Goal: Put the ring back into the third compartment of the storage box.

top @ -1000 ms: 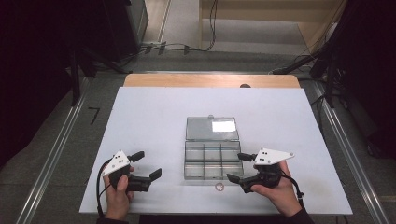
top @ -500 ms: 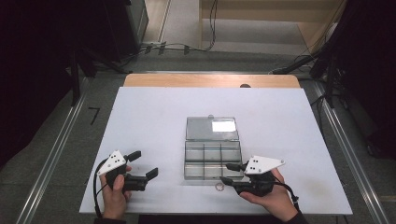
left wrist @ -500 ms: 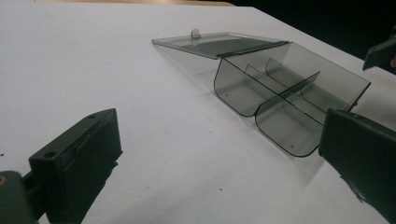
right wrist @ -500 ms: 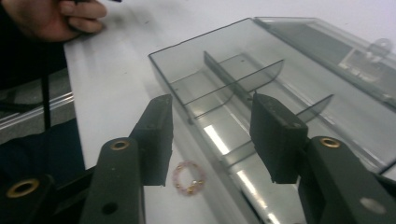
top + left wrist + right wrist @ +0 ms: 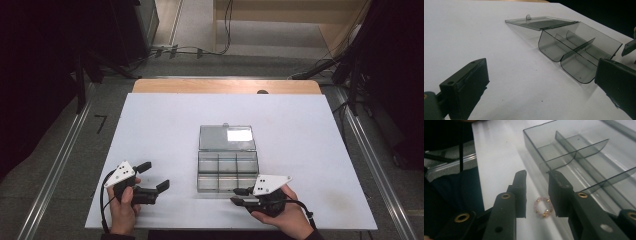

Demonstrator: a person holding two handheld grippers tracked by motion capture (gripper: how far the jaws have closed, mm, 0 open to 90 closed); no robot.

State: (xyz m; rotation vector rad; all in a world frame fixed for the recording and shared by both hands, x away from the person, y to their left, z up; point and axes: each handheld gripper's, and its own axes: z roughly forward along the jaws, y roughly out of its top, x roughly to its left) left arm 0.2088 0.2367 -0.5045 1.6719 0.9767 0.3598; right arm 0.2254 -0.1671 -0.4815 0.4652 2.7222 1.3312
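From the high view, a white table [image 5: 165, 125] carries a clear grey compartment box [image 5: 227, 170] near its middle, with the lid [image 5: 226, 137] folded flat on the table on the far side. The person's hands come in from the near edge. The left gripper [image 5: 154, 177] sits well to the left of the box, its jaws set wide apart with nothing between them. The right gripper [image 5: 239, 196] lies low just in front of the box's near right corner, jaws pointing left and much closer together than the left pair.

In the left gripper view, the two black jaws stand far apart over bare tabletop. Beyond them the box [image 5: 576, 53] shows its curved-bottom compartments, and the open lid [image 5: 541, 22] lies level behind it with a small latch tab on its edge.

In the right gripper view, a small bead ring [image 5: 544, 207] of pink and gold beads lies flat on the table, just beside the box's near wall [image 5: 536, 150]. The right gripper [image 5: 537, 181] has its jaws on either side of the ring; they have just been closing in, and a gap remains on each side, so the pads do not press on it. The compartments nearest the ring show nothing inside.
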